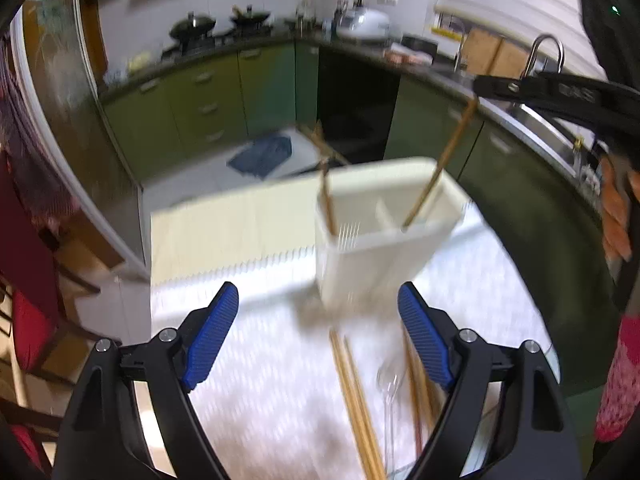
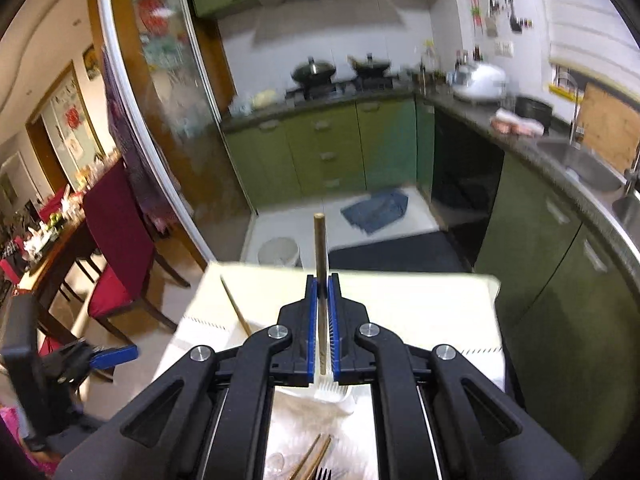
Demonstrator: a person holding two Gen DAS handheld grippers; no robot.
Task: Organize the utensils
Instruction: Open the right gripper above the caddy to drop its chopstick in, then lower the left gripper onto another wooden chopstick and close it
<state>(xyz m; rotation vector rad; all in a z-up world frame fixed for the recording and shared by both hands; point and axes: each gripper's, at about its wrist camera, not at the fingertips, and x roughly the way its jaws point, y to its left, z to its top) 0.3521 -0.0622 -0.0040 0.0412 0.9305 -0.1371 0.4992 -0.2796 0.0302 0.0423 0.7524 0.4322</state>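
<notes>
A white divided utensil holder [image 1: 380, 236] stands on the table ahead of my left gripper [image 1: 318, 320], which is open and empty. One wooden chopstick [image 1: 326, 200] stands in its left compartment. My right gripper [image 2: 323, 300] is shut on another wooden chopstick [image 2: 320, 240]; in the left wrist view that gripper [image 1: 520, 88] holds the chopstick [image 1: 440, 168] with its lower end in the holder's right compartment. Several loose chopsticks [image 1: 356, 400] and a clear plastic spoon [image 1: 388, 384] lie on the cloth near my left gripper. A fork [image 2: 322, 473] lies below the right gripper.
The table has a patterned white cloth [image 1: 260, 380] and a cream mat [image 1: 232, 232]. Beyond its far edge are green kitchen cabinets [image 2: 328, 152], a blue rag on the floor [image 2: 376, 206], a sink [image 2: 584, 164] to the right and red chairs [image 2: 116, 232] to the left.
</notes>
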